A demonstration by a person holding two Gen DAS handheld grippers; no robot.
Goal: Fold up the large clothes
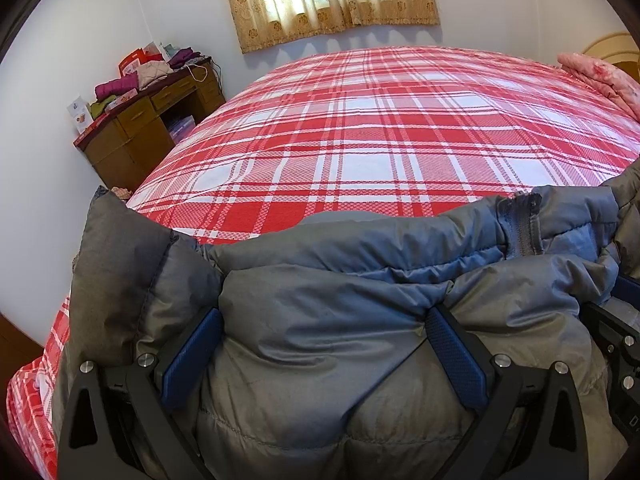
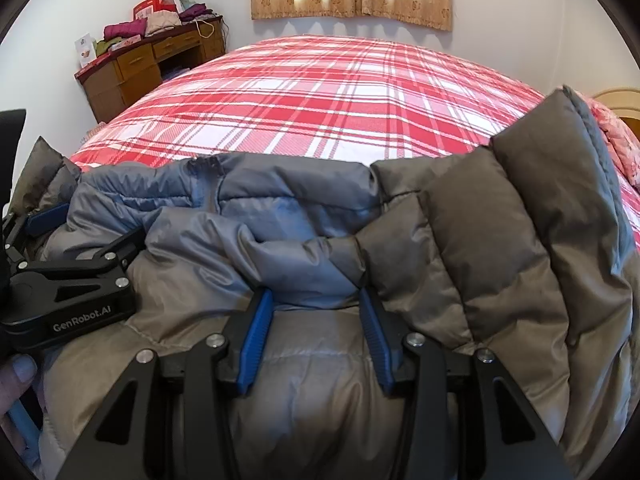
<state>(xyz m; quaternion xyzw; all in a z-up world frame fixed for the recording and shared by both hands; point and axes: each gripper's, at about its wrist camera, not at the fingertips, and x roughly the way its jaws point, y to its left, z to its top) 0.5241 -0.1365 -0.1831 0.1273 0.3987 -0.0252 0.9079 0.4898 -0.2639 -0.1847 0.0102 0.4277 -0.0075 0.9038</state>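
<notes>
A bedroom with pale walls fills both views: a bed [image 1: 360, 128] under a red-and-white plaid sheet takes the middle of the frame, a tan patterned curtain [image 1: 332, 0] hangs at top centre, and a brown wooden desk [image 1: 136, 136] heaped with folded clothes and small boxes stands at the upper left. A pink quilted blanket [image 1: 604, 80] lies at the right edge of the bed.

Across the lower half of each frame lies a grey puffer jacket [image 1: 320, 320], quilted in fat horizontal baffles, bunched at the near edge of the bed. Its outer shell is a dull brownish grey; the lining turned outward along the top is a bluer, shinier grey. A dark zipper [image 1: 524, 224] runs down at the right of the left wrist view. In the right wrist view one padded panel stands up at the right of the frame, with its stitched rim uppermost.

The left gripper [image 1: 324, 340] has its blue-padded fingers spread wide, a thick roll of the jacket bulging between them and pressing against both pads. The right gripper [image 2: 316, 312] stands narrower, its blue pads squeezing a fold of the bluer fabric. In the right wrist view the left gripper also shows at the left edge, lying on the jacket.
</notes>
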